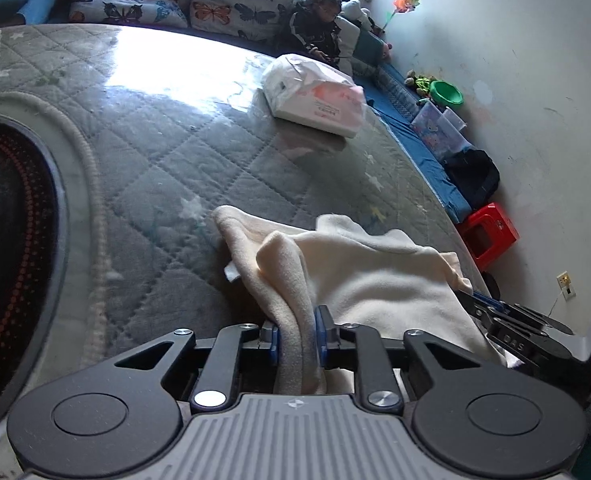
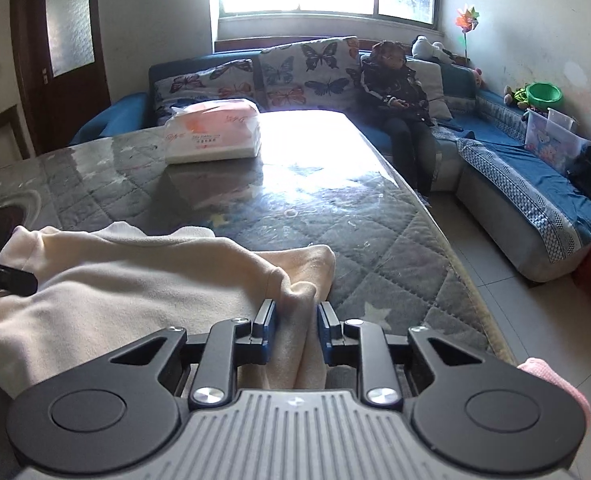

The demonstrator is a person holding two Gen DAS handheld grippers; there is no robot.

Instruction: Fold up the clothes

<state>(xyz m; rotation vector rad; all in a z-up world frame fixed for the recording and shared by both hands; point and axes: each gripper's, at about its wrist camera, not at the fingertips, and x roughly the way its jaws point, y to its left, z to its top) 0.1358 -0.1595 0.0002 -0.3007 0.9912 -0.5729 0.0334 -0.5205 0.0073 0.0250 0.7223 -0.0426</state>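
Item: cream fleece garment (image 1: pixel 375 276), bunched on my grey quilted table cover (image 1: pixel 167 152). My left gripper (image 1: pixel 298 334) clenches one fold; my right gripper (image 2: pixel 295 332) clenches another.

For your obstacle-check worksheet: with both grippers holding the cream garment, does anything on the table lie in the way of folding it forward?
Nothing visible blocks it. The left gripper and right gripper both clamp the cream garment. The quilted table ahead is bare until the plastic-wrapped package, lying well beyond.
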